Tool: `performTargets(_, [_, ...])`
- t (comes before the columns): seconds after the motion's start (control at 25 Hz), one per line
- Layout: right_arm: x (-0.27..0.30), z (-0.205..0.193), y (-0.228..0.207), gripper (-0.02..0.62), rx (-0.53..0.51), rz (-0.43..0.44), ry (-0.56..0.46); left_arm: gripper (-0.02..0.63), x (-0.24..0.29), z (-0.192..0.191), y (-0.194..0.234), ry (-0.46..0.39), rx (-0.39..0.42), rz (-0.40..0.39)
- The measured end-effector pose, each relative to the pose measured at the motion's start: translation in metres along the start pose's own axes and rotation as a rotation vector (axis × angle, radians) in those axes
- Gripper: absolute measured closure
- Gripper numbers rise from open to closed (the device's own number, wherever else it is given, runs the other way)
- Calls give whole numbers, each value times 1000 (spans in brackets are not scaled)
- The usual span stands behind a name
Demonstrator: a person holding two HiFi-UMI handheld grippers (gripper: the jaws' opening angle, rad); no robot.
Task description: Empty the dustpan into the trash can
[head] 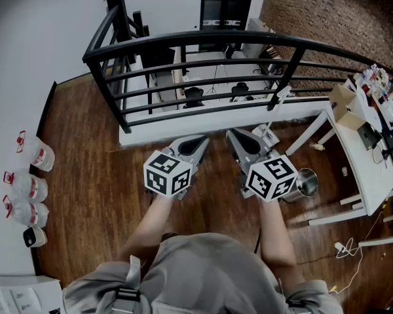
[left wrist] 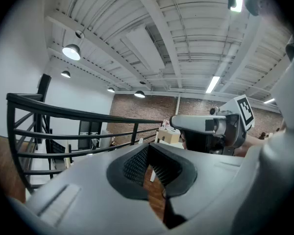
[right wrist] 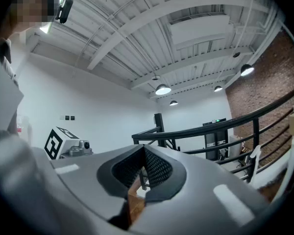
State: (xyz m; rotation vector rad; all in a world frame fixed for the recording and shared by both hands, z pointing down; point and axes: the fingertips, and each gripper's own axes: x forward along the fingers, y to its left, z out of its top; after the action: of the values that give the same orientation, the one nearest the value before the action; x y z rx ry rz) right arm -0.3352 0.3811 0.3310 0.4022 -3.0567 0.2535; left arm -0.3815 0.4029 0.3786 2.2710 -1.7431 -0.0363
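A small shiny metal trash can (head: pixel 306 182) stands on the wooden floor just right of my right hand, partly hidden behind that gripper's marker cube. No dustpan shows in any view. My left gripper (head: pixel 195 144) and right gripper (head: pixel 238 140) are held side by side at waist height and point at the black railing (head: pixel 203 44). In the left gripper view the left gripper (left wrist: pixel 148 156) is shut with nothing between its pads, and the right gripper's body (left wrist: pixel 206 126) shows beside it. The right gripper (right wrist: pixel 143 159) is likewise shut and empty.
The railing stands on a white ledge (head: pixel 183 129) straight ahead. A white table (head: pixel 363 156) loaded with small items fills the right side. Several plastic bottles (head: pixel 29 175) line the left wall. A cable and plug (head: pixel 344 247) lie on the floor at the right.
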Motion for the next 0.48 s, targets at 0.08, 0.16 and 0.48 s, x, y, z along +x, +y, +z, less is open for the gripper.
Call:
performTargets(0.08, [-16,5,-29,595,12,-34,-17,601,29,3,-14,6,11,-28])
performTargets(0.16, [-31,9,-58,595,26,-72,-35,601,59,5,-28,15,27,-60])
performTargets(0.48, [-75,4,-161,595,104,-259,-71,601,162,4,-61,84,61,-229])
